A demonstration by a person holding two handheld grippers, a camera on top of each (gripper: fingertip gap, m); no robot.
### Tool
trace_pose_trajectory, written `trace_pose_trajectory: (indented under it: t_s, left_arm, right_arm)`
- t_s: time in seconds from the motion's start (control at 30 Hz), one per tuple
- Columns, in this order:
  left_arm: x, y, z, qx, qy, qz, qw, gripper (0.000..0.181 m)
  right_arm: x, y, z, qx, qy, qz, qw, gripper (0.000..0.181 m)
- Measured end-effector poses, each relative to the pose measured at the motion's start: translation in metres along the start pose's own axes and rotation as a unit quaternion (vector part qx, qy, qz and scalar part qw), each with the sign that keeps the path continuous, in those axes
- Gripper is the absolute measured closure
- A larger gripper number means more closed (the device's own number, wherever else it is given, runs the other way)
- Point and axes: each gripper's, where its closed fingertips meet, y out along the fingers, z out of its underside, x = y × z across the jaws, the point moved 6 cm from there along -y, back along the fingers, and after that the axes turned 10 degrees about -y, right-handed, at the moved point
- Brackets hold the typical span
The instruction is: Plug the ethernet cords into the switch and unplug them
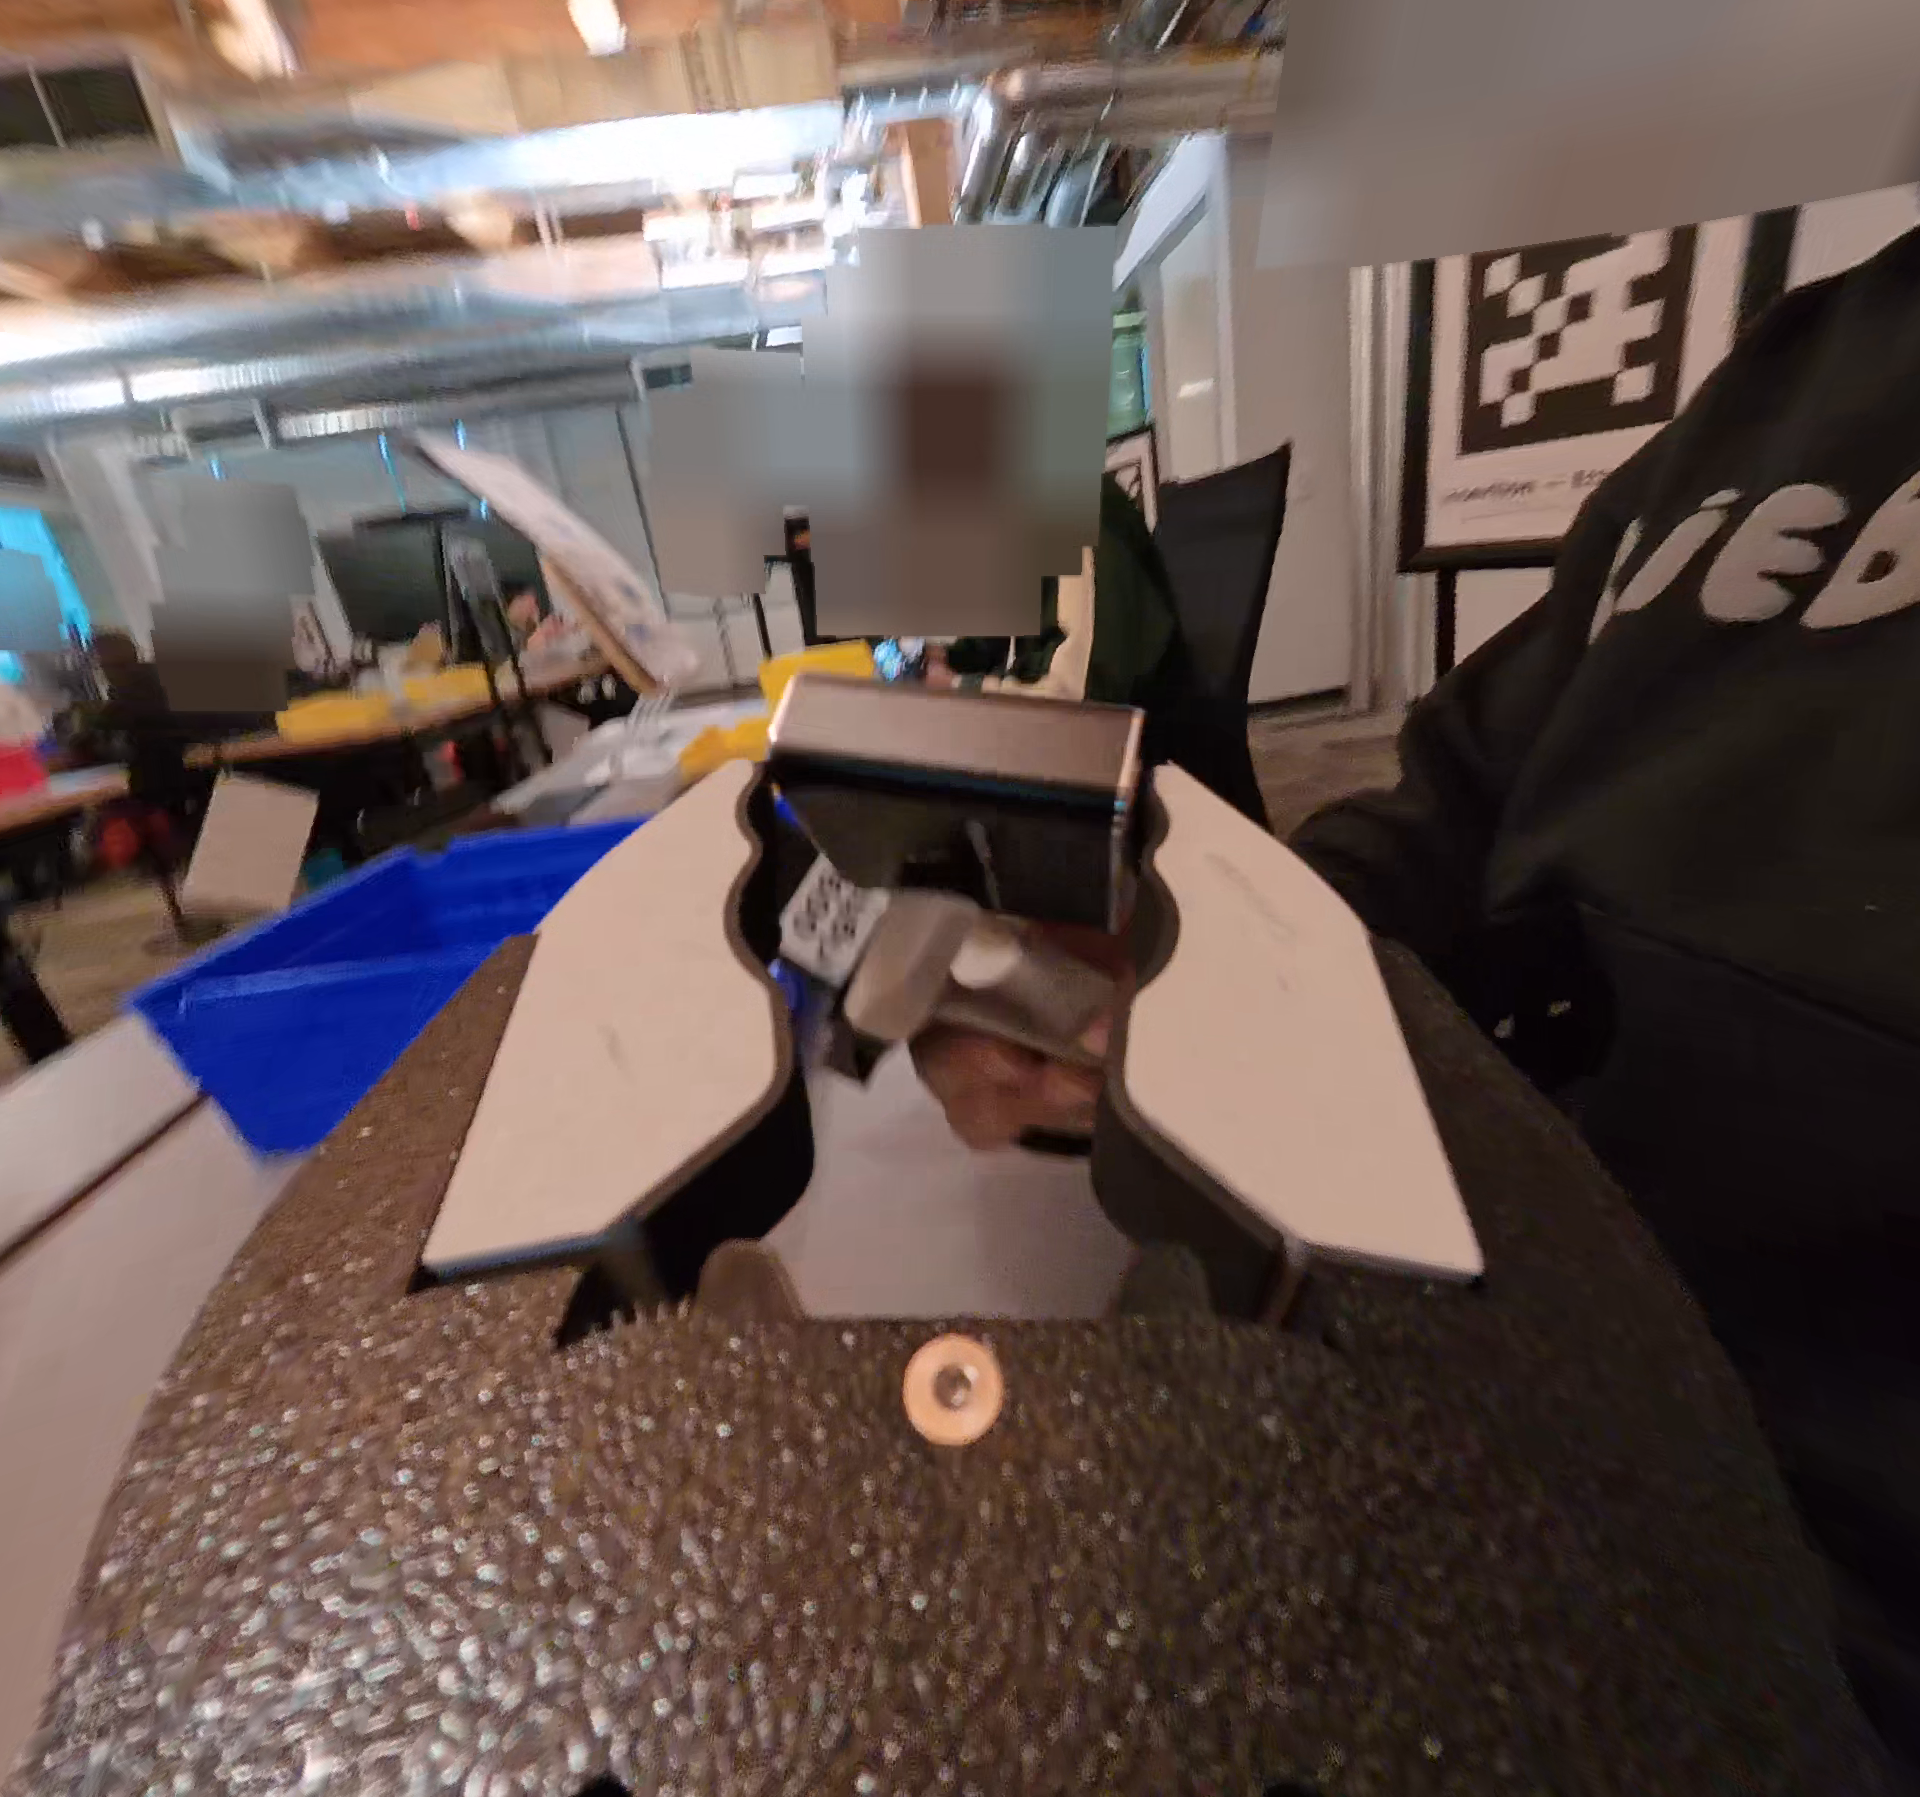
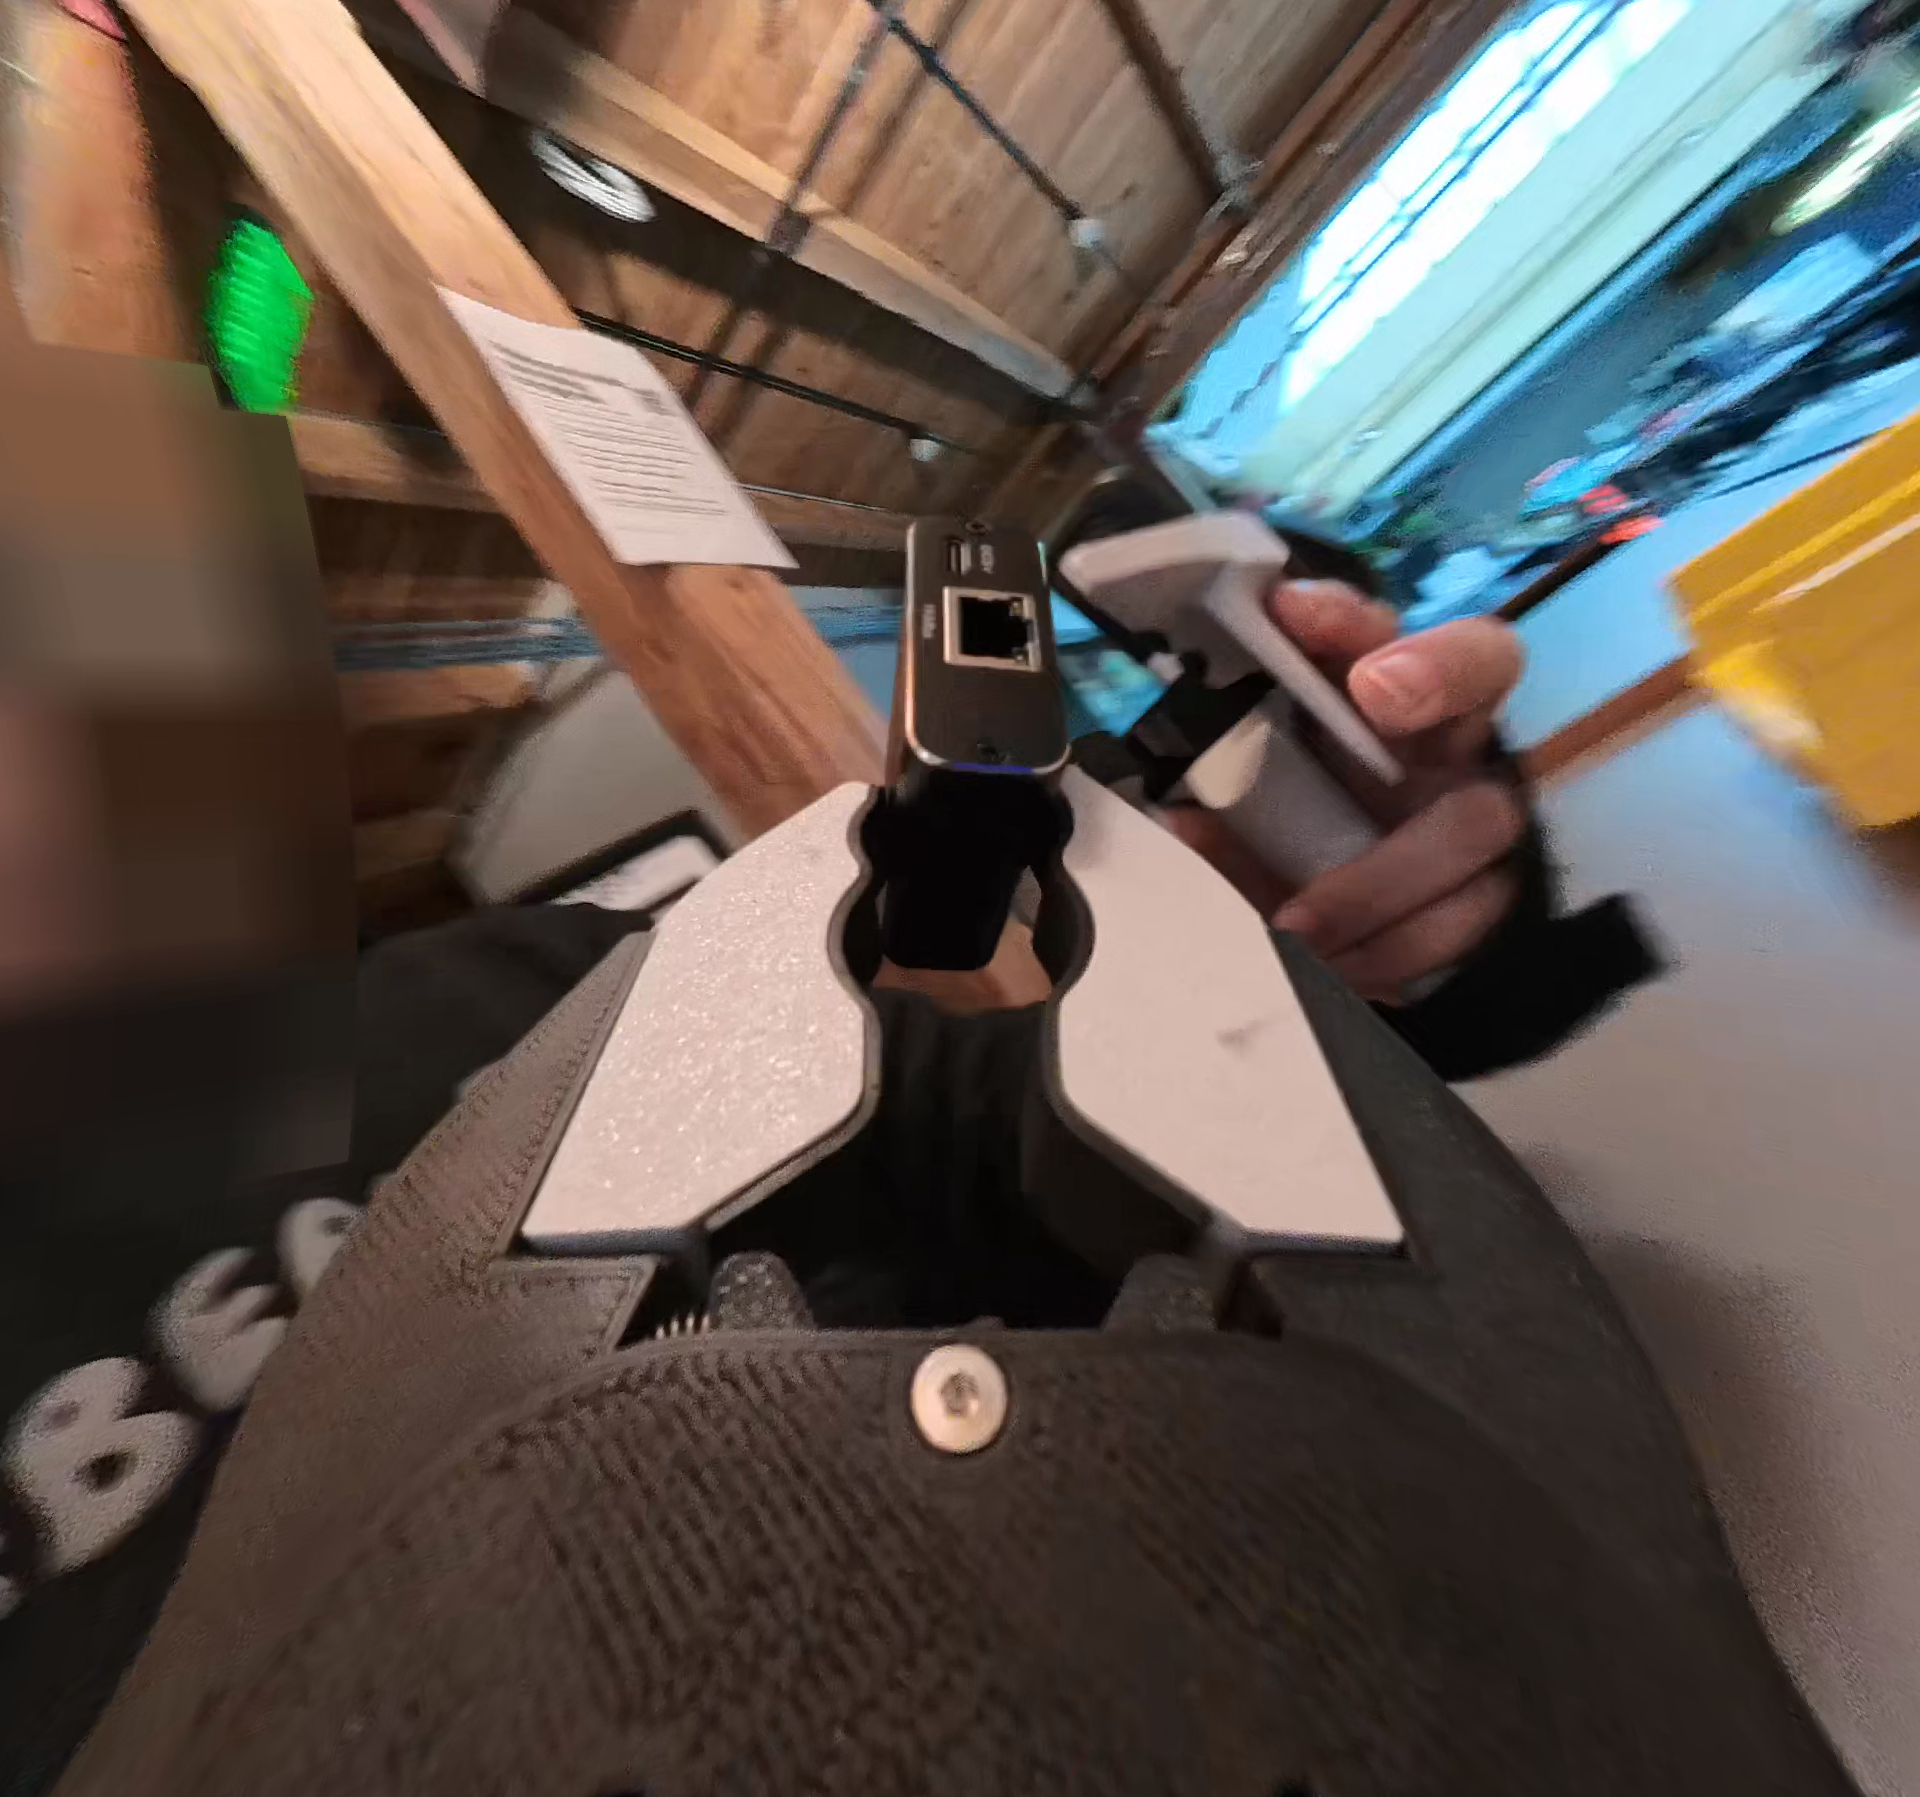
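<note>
The switch (image 1: 951,745) is a small dark metal box, held up in the air. My left gripper (image 1: 951,812) is shut on it, one fingertip on each end. In the right wrist view the switch (image 2: 982,646) shows its end face with one empty ethernet port. My right gripper (image 2: 966,864) is closed on the black part just under that face, which looks like the switch's body. The left gripper's white handle (image 2: 1278,667), held by a hand, is just right of the switch. No ethernet cord is in view.
A blue bin (image 1: 343,968) sits on the grey table (image 1: 94,1259) to the left. The person's black hoodie (image 1: 1662,916) fills the right side. A yellow bin (image 2: 1818,635) and a wooden post (image 2: 582,542) stand beyond the switch.
</note>
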Motion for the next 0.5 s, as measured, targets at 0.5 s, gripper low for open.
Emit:
trace_pose_trajectory:
  t_s: [0.5]
  left_arm:
    - [0.038, -0.003, 0.036, 0.226, -0.072, -0.411, 0.881, 0.1]
  right_arm:
    - [-0.036, -0.038, -0.012, 0.347, -0.624, 0.498, 0.492, 0.157]
